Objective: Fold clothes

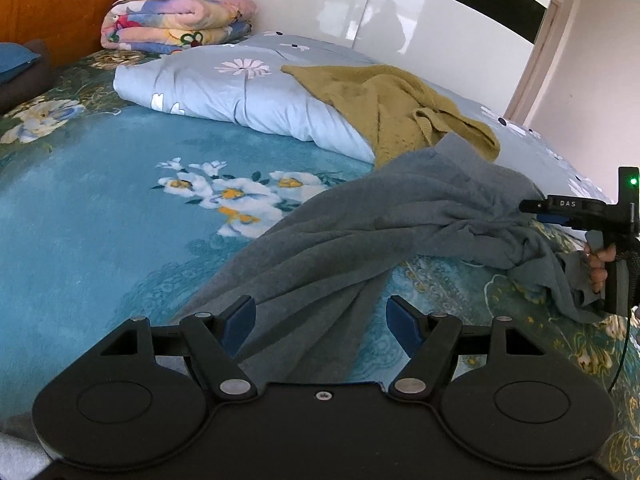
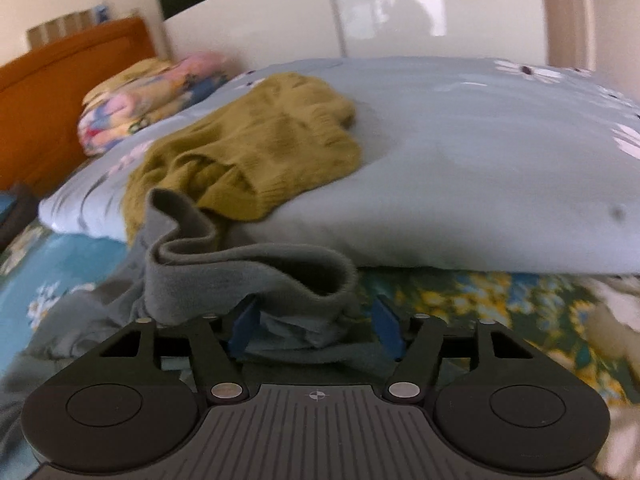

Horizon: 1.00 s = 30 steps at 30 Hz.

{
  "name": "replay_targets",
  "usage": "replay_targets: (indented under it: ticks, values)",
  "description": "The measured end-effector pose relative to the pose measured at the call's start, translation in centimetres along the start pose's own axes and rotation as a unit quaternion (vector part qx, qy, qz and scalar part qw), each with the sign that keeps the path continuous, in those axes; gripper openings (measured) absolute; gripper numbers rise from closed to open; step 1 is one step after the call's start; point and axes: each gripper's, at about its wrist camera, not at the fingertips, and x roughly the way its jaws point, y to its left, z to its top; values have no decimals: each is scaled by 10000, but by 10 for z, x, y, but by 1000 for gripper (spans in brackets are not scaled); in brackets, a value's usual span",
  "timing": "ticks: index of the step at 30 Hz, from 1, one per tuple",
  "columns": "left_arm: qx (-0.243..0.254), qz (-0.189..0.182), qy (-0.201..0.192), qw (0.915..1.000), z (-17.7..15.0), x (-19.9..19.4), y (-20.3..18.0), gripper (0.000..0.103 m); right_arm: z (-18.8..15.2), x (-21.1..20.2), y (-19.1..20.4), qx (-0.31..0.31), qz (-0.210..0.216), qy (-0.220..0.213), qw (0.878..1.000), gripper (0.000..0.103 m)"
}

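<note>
A grey garment (image 1: 360, 240) lies stretched across the blue floral bedspread (image 1: 100, 220), from my left gripper toward the right gripper's body (image 1: 580, 212) at the right edge. My left gripper (image 1: 320, 324) is open, its blue pads either side of the garment's near end. In the right wrist view my right gripper (image 2: 316, 328) is open, and a bunched fold of the grey garment (image 2: 248, 276) lies between and over its pads. An olive-green sweater (image 1: 392, 112) lies on the folded light-blue quilt; it also shows in the right wrist view (image 2: 248, 148).
A folded light-blue floral quilt (image 1: 224, 92) lies across the back of the bed, also in the right wrist view (image 2: 480, 168). A folded pink patterned blanket (image 1: 176, 24) sits by the orange headboard (image 1: 60, 4). A white glossy wardrobe (image 1: 420, 20) stands behind.
</note>
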Motion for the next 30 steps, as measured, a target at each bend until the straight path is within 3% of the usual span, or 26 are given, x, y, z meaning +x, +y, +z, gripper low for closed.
replay_targets:
  ticks: [2, 5, 7, 9, 19, 30]
  values:
    - [2, 26, -12, 10000, -1, -4, 0, 70, 2, 0, 3, -41, 31, -16, 10000, 59]
    - [-6, 41, -32, 10000, -2, -10, 0, 70, 5, -2, 8, -62, 74, -61, 9999, 39]
    - [-40, 49, -52, 10000, -4, -15, 0, 70, 7, -7, 10, -43, 114, -87, 9999, 18]
    - [-84, 52, -79, 9999, -6, -20, 0, 70, 8, -13, 13, -37, 236, -80, 9997, 10]
    - [-283, 59, -419, 9987, -15, -65, 2, 70, -2, -93, 59, -370, 1048, -340, 9932, 9]
    - [-705, 439, -840, 9930, -54, -145, 33, 74, -32, -179, 114, -369, 2155, -449, 9748, 9]
